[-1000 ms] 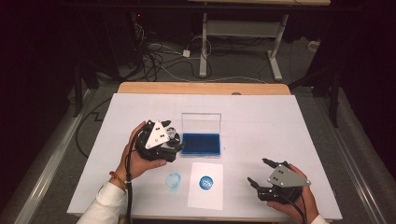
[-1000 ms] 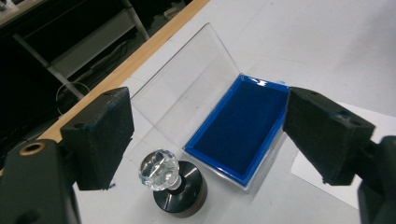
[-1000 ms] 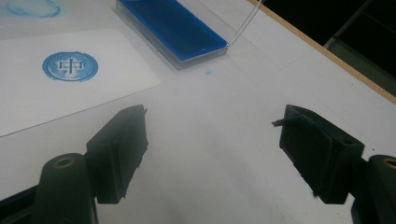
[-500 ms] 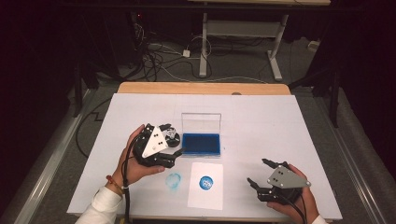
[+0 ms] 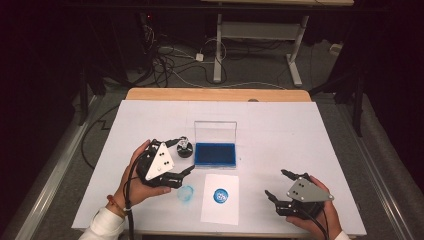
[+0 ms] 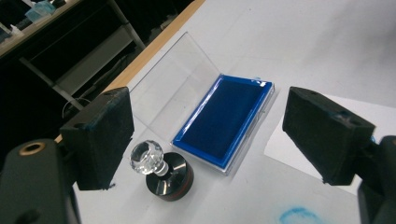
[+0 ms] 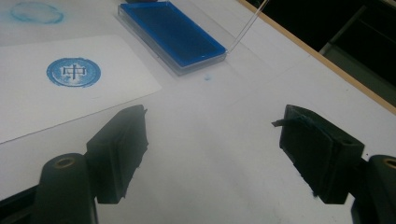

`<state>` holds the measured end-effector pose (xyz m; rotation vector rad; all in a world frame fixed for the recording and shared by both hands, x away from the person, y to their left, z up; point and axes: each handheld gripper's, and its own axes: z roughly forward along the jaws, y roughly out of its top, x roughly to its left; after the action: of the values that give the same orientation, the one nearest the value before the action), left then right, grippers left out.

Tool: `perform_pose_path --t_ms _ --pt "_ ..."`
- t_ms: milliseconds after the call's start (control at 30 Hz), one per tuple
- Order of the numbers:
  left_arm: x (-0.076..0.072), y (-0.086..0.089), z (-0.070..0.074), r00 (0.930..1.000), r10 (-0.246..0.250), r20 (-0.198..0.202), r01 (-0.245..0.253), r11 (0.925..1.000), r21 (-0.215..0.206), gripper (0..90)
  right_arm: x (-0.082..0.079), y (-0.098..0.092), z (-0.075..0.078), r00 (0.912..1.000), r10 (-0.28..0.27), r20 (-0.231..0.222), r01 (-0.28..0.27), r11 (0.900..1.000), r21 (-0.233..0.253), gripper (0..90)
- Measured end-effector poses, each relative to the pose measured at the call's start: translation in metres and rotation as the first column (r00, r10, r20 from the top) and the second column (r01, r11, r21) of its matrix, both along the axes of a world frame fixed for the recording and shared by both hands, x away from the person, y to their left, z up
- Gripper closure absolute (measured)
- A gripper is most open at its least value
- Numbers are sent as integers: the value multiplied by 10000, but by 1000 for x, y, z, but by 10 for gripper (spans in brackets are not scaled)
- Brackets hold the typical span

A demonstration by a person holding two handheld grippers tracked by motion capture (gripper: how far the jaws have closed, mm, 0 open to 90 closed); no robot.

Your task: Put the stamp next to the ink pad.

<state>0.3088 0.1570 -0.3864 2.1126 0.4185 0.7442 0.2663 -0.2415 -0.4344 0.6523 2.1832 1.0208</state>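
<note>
The stamp point(image 6: 161, 171), a round black base with a faceted clear knob on top, stands upright on the white desk point(image 5: 310, 130), just beside the left end of the blue ink pad point(image 6: 224, 123). The pad sits in its shallow case with the clear lid point(image 6: 175, 84) tipped up behind it. My left tongs point(image 5: 179, 157) hover over the stamp with the jaws spread wide; in the left gripper view the stamp sits close to one jaw's pad, and I cannot tell whether it touches. These tongs hold nothing.

In front of the ink pad lies a white paper card point(image 5: 220, 200) bearing a round blue print point(image 7: 73, 72) with a character in its middle. Left of the card, a smeared blue ring point(image 5: 186, 194) marks the bare desk, close under my left hand point(image 5: 135, 182).

My right tongs point(image 5: 277, 186) rest well apart from all this, near the front right of the desk, jaws wide open and empty, pointing toward the card. A tiny blue speck point(image 7: 206, 78) lies beside the pad's case.
</note>
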Motion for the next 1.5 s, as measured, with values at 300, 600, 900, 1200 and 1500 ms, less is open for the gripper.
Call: perform_pose_path --t_ms 300,600,900,1200,1500 --pt "-9 12 -6 9997 97 203 -97 10000 16 161 0 0 0 10000 -43 16 43 10000 -28 235" --pt "-17 23 -15 9982 416 433 -416 9991 -11 161 0 -3 1 9998 -186 94 185 9998 97 235" --pt "-23 32 -33 9967 708 392 -718 9972 228 161 -1 -7 3 9991 -361 213 356 9991 222 234" --pt "-29 45 -52 9939 1104 17 -1104 9931 404 161 -2 -12 6 9969 -661 433 639 9967 505 226" --pt "-34 63 -67 9893 1401 -400 -1375 9886 608 161 -2 -15 5 9951 -865 486 841 9952 499 211"
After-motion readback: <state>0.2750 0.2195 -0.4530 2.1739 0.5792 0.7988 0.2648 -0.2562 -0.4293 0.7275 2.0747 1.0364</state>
